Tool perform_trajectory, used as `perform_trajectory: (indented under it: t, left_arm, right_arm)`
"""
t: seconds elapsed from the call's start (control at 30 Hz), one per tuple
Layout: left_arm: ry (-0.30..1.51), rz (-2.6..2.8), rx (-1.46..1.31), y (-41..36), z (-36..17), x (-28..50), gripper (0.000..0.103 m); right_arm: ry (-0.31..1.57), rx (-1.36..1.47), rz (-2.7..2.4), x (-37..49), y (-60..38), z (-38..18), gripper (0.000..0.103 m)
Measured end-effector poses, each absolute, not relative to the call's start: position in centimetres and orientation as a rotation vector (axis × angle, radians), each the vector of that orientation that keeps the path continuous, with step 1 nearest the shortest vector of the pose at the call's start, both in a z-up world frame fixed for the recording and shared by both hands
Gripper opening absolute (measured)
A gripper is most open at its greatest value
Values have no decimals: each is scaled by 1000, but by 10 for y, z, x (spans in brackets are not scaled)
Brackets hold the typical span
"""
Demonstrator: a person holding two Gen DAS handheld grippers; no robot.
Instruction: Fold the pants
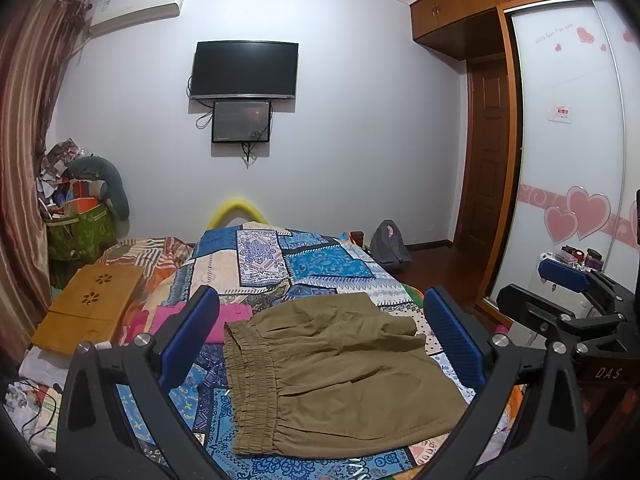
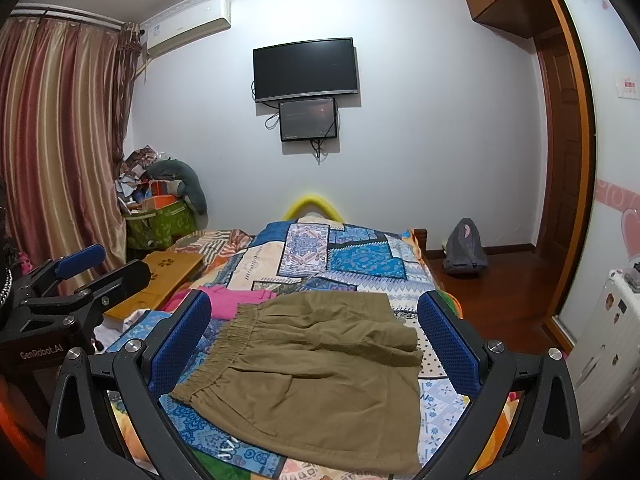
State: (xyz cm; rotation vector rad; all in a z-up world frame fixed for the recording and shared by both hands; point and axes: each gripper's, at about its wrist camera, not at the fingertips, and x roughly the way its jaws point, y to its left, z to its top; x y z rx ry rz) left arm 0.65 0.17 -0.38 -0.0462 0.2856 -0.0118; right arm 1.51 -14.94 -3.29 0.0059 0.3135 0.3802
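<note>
This is a bedroom in a home. A bed (image 1: pixel 320 264) with a patchwork bedspread fills the middle, facing a television (image 1: pixel 244 70) mounted on the pale wall. An air conditioner (image 1: pixel 136 8) hangs near striped curtains (image 2: pixel 60 128). A wooden wardrobe (image 1: pixel 568 120) with heart-patterned sliding doors stands beside a brown door (image 1: pixel 486 152).

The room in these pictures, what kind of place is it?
Most likely a home bedroom: a bed with a patchwork quilt, a wall-mounted television, and a wardrobe with sliding doors.

Olive-brown pants (image 1: pixel 340 372) on blue patchwork-patterned bedspread (image 1: pixel 320 264); blue fingers (image 1: pixel 192 336).
</note>
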Motion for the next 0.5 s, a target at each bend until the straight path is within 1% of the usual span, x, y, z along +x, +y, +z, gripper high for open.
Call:
perform_trajectory:
  t: [0.5]
  left_arm:
    - [282, -9, -52, 4, -3, 5, 103]
  right_arm:
    - [314, 0, 382, 15, -148, -33, 103]
